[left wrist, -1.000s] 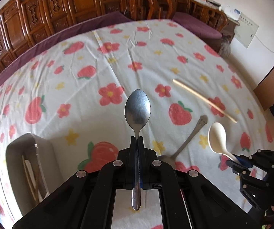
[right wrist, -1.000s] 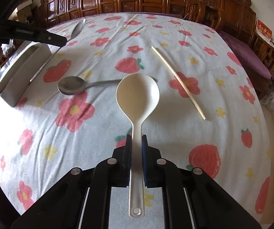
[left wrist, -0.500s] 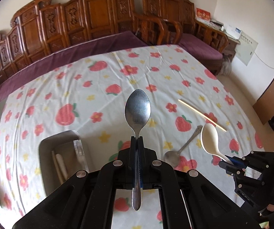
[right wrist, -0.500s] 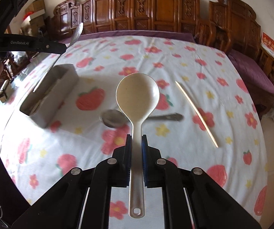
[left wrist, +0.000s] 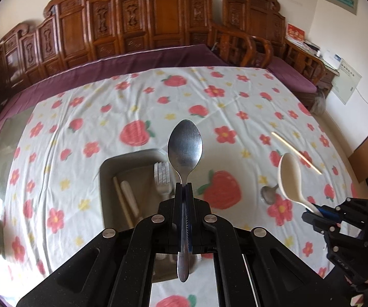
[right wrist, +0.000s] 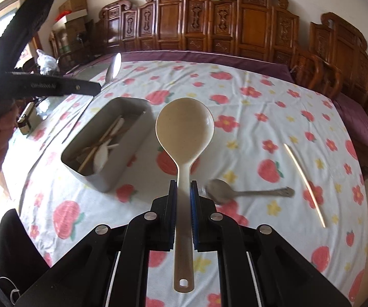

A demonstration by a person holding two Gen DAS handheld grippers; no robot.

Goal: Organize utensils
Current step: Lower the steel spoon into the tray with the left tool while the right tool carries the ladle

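Two spoons ride above the flowered surface [right wrist: 273, 107], each clamped at the neck: the left gripper [left wrist: 183, 186] is closed tight on a steel spoon [left wrist: 184, 148], bowl forward, and the right gripper [right wrist: 183, 186] is closed on the handle of a cream plastic ladle-spoon [right wrist: 184, 133].

The move ahead appears to turn on the grey utensil tray [right wrist: 130, 138]. Seen from the left wrist, the tray [left wrist: 107, 174] lies directly under and just left of the steel spoon, its long axis running roughly along the spoon's own line. From the right wrist it sits forward and to the left, its long axis angled away to the upper right. The left hand looks the nearer of the two and likely drops first.

By count: one tray, already holding what look like chopsticks, at least one white plastic utensil and a fork [left wrist: 162, 176], the pile too tangled to number exactly. Lying loose on the cloth are one steel spoon [right wrist: 245, 192], near the right gripper, and one pale chopstick [right wrist: 304, 181] beyond it, well apart from the tray.
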